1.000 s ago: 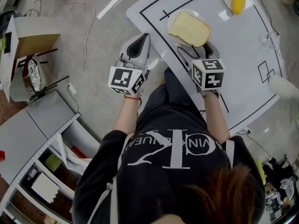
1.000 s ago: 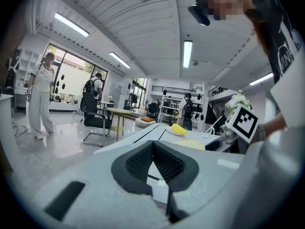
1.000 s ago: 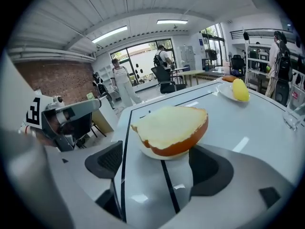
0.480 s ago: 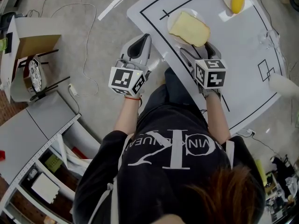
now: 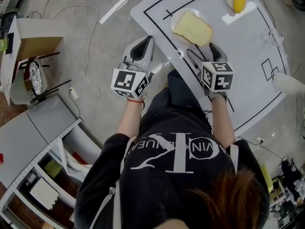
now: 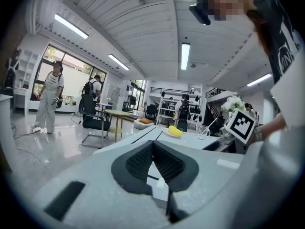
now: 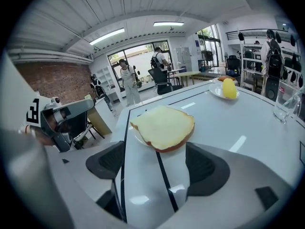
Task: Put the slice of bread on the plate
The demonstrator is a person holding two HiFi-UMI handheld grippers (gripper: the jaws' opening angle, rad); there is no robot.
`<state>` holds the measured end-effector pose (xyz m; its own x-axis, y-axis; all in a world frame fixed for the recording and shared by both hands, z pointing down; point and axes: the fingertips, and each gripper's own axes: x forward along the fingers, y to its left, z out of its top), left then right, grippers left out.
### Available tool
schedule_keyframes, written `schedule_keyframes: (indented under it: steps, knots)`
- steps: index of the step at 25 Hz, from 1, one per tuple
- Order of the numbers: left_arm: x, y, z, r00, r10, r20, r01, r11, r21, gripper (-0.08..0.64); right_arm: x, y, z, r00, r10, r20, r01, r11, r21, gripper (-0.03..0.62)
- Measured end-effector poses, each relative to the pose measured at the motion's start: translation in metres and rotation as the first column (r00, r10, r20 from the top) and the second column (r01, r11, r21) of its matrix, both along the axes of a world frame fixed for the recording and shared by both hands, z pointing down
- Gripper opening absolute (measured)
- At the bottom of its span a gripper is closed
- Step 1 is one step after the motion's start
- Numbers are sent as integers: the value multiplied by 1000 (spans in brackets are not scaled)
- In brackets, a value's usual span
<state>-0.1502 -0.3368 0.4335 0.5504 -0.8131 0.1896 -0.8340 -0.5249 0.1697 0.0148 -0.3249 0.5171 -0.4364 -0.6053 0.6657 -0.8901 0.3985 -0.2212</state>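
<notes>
Bread slice [image 5: 192, 27] lies on plate [image 5: 179, 15], task apparently done; right gripper [image 5: 203, 51], jaws wide and closing, empty; left gripper [image 5: 143, 44] pressed together, idle.

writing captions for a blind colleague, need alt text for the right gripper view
A slice of bread lies on a plate on a white table, just beyond the right gripper, whose wide jaws are closing with nothing between them. Behind, a yellow food item sits on another plate.

Overhead and low views, common table [image 5: 248, 56]
</notes>
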Motion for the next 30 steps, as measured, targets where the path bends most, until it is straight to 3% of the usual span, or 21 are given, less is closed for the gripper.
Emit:
schedule_keyframes:
  steps: [11, 13, 21, 30]
  knots:
    - [-2, 13, -14, 1000, 1, -3, -1, 999, 34, 9, 16, 8, -52, 999, 16, -30, -8, 972, 235, 102]
    - [-2, 15, -18, 1000, 0, -5, 0, 999, 43, 9, 19, 10, -61, 1000, 26, -13, -22, 963, 270, 3]
    - [-4, 22, -36, 1000, -11, -17, 12, 997, 77, 9, 24, 20, -100, 998, 16, 63, -40, 921, 387, 2]
    - [-6, 25, -59, 1000, -20, -24, 23, 991, 131, 9, 26, 28, -133, 996, -5, 91, -39, 878, 476, 2]
